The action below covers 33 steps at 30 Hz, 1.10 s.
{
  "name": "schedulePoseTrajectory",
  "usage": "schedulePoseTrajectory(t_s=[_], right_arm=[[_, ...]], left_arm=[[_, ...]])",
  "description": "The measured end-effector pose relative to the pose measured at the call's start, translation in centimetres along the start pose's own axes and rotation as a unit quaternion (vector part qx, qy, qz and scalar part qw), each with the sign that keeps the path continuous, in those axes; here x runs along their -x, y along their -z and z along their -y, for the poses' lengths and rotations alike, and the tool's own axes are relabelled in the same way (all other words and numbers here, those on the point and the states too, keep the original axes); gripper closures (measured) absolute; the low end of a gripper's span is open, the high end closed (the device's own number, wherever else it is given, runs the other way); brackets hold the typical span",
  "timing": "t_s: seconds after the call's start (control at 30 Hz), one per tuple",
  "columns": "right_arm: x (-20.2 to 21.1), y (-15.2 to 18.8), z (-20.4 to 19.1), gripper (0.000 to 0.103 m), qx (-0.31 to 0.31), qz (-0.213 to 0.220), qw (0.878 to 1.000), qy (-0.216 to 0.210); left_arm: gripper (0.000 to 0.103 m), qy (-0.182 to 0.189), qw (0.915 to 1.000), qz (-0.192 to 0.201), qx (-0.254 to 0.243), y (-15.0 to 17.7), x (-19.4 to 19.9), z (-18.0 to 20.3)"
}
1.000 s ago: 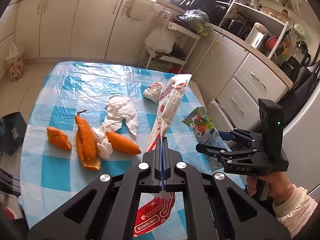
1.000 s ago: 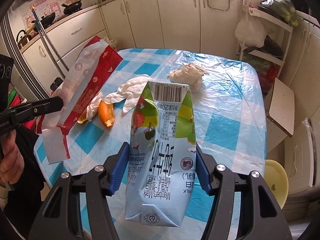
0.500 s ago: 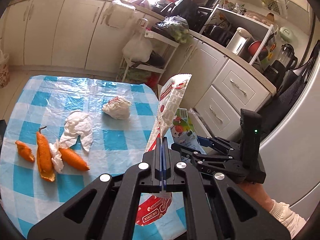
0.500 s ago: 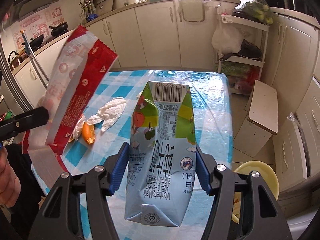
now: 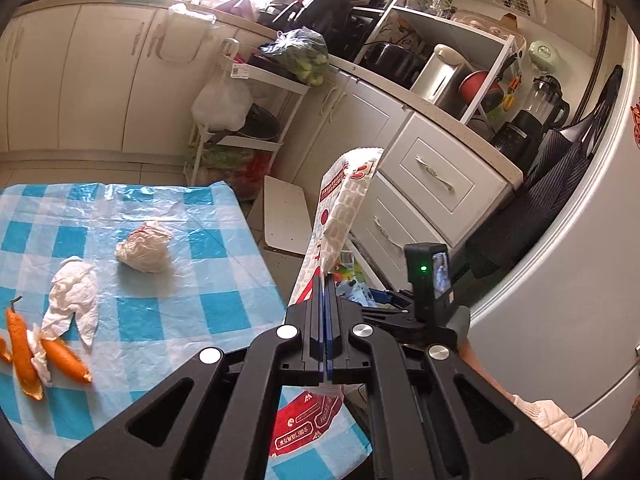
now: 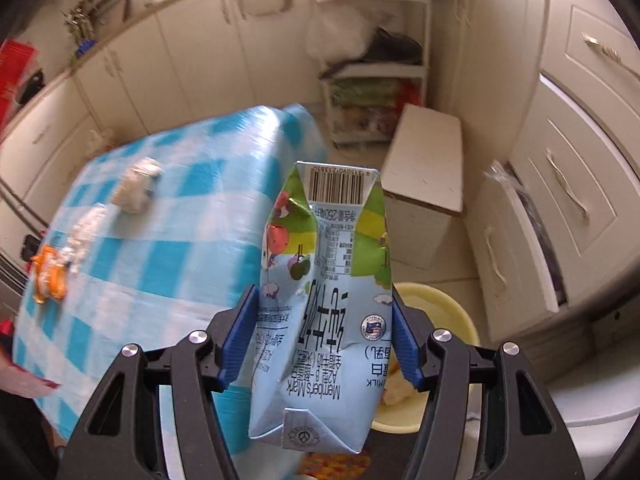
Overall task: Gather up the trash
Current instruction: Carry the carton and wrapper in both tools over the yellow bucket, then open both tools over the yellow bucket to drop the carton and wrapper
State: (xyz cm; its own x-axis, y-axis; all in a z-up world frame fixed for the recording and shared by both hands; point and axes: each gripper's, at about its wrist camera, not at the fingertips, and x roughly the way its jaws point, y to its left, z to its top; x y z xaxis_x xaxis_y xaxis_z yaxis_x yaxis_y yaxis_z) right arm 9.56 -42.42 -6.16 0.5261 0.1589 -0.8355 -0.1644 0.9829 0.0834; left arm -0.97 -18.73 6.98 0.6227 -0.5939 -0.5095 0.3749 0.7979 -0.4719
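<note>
A milk carton (image 6: 324, 312) with a barcode at its top end is held in the right gripper (image 6: 325, 332), with the blue jaws pressed on its two sides. The carton is kept in the air past the edge of the desk (image 6: 168, 264), and a yellow bin (image 6: 440, 312) on the floor is seen just behind and below it. A red and white snack wrapper (image 5: 340, 216) is pinched flat in the left gripper (image 5: 325, 320), whose jaws are shut tight on it; the wrapper is stood up tall above the jaws, and its red end is hung below them. In the left wrist view the right gripper is seen just to the right of the wrapper, held by a hand with a white sleeve (image 5: 560, 432). More trash is left on the desk, which is covered by a blue and white checked cloth (image 5: 172, 280). A crumpled paper ball (image 5: 144, 248) is laid near the far right part of the cloth. A white tissue (image 5: 74, 300) is spread closer to the left. Orange peels (image 5: 24, 352) are laid at the left edge, touching a scrap of tissue. A white board (image 5: 286, 216) is leaned by the drawers beyond the desk.
</note>
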Motion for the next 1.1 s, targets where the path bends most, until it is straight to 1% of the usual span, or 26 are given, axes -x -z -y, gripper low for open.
schedulePoseTrajectory(t_s=[0.17,0.33,0.43,0.47,0.53,0.6,0.67,0.8,0.83,0.87,0.9,0.97,1.1], right_arm=[[-4.5,1.1,3.2,0.043,-0.023,-0.068,0.997,0.022],[-8.5,2.1,5.4,0.043,-0.024,-0.120,0.991,0.046],[-10.1,2.9,7.4,0.042,-0.056,-0.146,0.987,0.049],[-10.4,3.1,8.0,0.040,-0.065,-0.151,0.985,0.048],[-10.2,3.2,9.1,0.037,-0.082,-0.152,0.984,0.051],[-9.0,3.0,10.0,0.035,-0.104,-0.136,0.984,0.055],[-7.1,2.5,11.2,0.034,-0.136,-0.105,0.984,0.055],[-2.6,1.6,12.9,0.030,-0.190,-0.010,0.979,0.070],[-1.4,1.4,13.2,0.027,-0.199,0.019,0.977,0.075],[-0.4,1.2,13.5,0.024,-0.205,0.047,0.974,0.081],[0.8,1.2,13.6,0.023,-0.209,0.076,0.971,0.085],[2.3,0.8,13.9,0.023,-0.213,0.116,0.966,0.086],[4.4,0.6,14.4,0.023,-0.221,0.166,0.957,0.087]], left_arm=[[0.102,0.013,0.9999,-0.010,-0.005,-0.4,-2.6,1.7],[0.102,0.024,0.9996,-0.016,0.000,-0.9,-5.3,3.1],[0.102,0.027,0.9994,-0.022,0.005,-0.9,-7.1,3.5],[0.102,0.028,0.9992,-0.026,0.008,-0.8,-7.8,3.6],[0.102,0.031,0.9988,-0.034,0.017,-0.6,-9.1,3.7],[0.102,0.033,0.9982,-0.043,0.026,0.0,-10.5,3.6],[0.102,0.035,0.9974,-0.053,0.034,0.6,-12.1,3.7],[0.102,0.028,0.9953,-0.079,0.050,2.0,-15.8,3.8],[0.102,0.027,0.9946,-0.085,0.054,2.3,-16.7,3.8],[0.102,0.026,0.9940,-0.090,0.056,2.6,-17.6,3.8],[0.102,0.024,0.9931,-0.097,0.060,3.0,-18.8,3.9],[0.102,0.023,0.9910,-0.110,0.072,3.6,-21.0,4.1],[0.102,0.008,0.9864,-0.139,0.088,4.8,-26.2,4.3]])
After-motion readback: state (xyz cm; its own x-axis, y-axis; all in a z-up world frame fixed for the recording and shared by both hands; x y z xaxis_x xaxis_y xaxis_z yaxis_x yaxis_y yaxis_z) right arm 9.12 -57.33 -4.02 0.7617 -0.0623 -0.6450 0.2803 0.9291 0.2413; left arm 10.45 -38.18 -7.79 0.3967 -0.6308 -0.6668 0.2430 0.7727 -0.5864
